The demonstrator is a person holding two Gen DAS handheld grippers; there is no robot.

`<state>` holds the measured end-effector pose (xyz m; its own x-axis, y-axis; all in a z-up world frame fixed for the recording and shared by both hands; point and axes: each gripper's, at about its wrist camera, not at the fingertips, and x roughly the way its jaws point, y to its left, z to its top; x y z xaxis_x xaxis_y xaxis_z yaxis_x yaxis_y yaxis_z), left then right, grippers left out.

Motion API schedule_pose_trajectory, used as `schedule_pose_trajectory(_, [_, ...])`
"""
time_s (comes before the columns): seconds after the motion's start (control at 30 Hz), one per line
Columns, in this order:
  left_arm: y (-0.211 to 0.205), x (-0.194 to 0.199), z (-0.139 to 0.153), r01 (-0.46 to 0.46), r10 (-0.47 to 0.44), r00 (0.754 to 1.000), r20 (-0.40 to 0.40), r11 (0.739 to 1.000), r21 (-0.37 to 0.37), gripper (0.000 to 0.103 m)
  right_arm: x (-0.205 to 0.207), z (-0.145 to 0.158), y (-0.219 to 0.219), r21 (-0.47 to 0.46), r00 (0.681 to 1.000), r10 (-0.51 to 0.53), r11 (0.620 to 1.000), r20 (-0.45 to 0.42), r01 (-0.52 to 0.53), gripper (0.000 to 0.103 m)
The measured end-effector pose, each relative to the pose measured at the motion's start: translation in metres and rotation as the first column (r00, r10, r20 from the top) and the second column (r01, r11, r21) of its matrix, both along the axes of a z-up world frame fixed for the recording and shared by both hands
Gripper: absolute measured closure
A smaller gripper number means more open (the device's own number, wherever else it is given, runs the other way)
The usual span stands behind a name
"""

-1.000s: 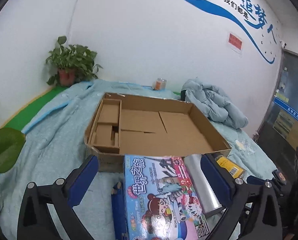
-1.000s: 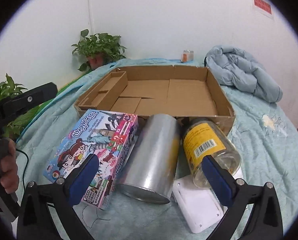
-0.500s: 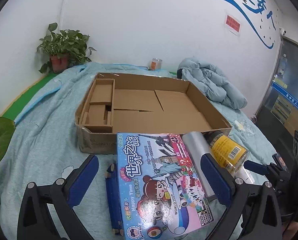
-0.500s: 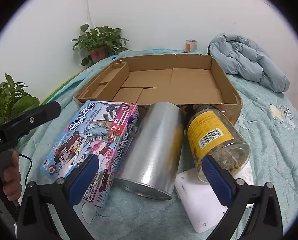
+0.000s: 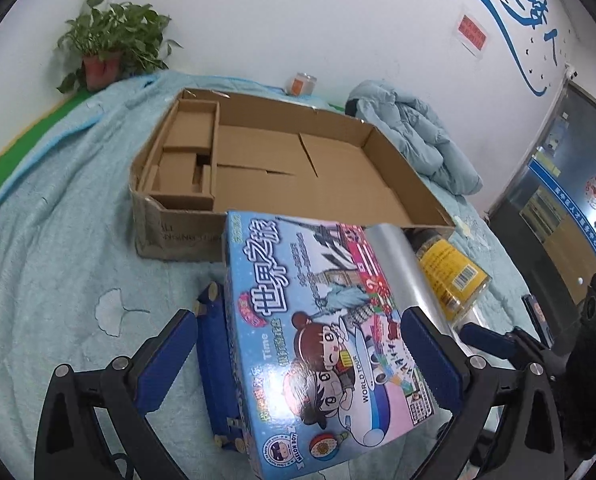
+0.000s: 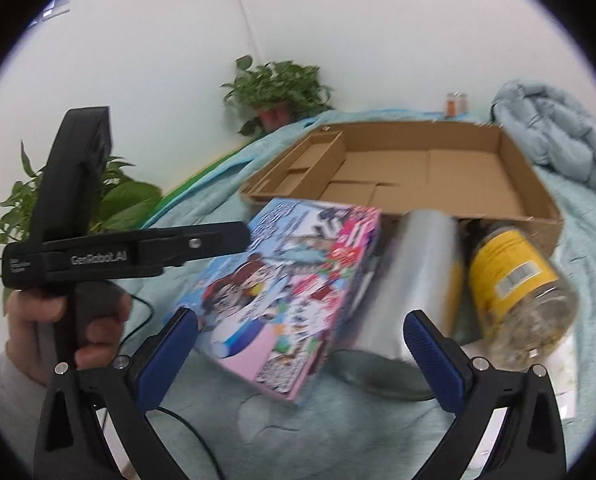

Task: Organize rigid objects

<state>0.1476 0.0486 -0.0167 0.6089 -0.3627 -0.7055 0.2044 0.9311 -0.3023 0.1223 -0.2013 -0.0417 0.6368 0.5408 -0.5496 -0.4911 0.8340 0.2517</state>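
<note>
Your left claw (image 5: 298,356) is released, its blue pads either side of the near end of the game box (image 5: 317,328) without touching it. Your right claw (image 6: 299,356) is also spread wide, holding nothing. The silver cylinder (image 6: 413,280) lies against the box's right side, with the yellow-labelled jar (image 6: 513,276) beside it; the cardboard tray (image 5: 401,184) sits just beyond on the bed.

Potted plant (image 5: 112,46) and crumpled jacket (image 5: 415,136) on teal blanket (image 5: 54,240).
</note>
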Motion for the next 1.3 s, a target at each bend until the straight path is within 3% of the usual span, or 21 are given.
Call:
schedule_pose_trajectory(0.2, [-0.001, 0.01, -0.023, 0.045, -0.047, 0.995, -0.089, 0.999, -0.024, 0.002, 0.007, -0.003, 0.02, -0.018, 0.999, 0.028, 0.999, -0.02, -0.028, 0.001])
schedule_pose_trajectory(0.37, [0.002, 0.025, -0.037, 0.046, -0.051, 0.989, -0.139, 0.998, -0.036, 0.007, 0.022, -0.006, 0.033, -0.083, 0.999, 0.021, 0.996, -0.046, -0.025, 0.001])
schedule_pose_trajectory(0.43, [0.002, 0.03, -0.041, 0.042, -0.042, 0.987, -0.158, 0.999, -0.008, 0.011, 0.025, -0.006, 0.037, -0.105, 0.998, 0.023, 0.994, -0.058, -0.029, 0.001])
schedule_pose_trajectory(0.63, [0.008, 0.032, -0.043, 0.036, -0.039, 0.986, -0.16, 0.999, -0.022, 0.021, 0.037, -0.015, 0.052, -0.126, 0.988, 0.042, 0.99, -0.146, -0.06, 0.0])
schedule_pose_trajectory(0.9, [0.014, 0.03, -0.049, 0.049, -0.063, 0.98, -0.188, 0.996, -0.079, 0.021, 0.044, -0.018, 0.062, -0.169, 0.986, -0.002, 0.985, -0.165, -0.026, 0.0])
schedule_pose_trajectory(1.13, [0.015, 0.024, -0.05, 0.034, -0.047, 0.983, -0.179, 0.997, -0.073, 0.022, 0.052, -0.021, 0.07, -0.177, 0.983, -0.042, 0.984, -0.177, 0.01, 0.0])
schedule_pose_trajectory(1.3, [0.016, 0.015, -0.045, 0.015, -0.024, 0.989, -0.147, 0.998, -0.069, 0.029, 0.054, -0.022, 0.072, -0.172, 0.982, -0.06, 0.985, -0.181, 0.028, 0.0])
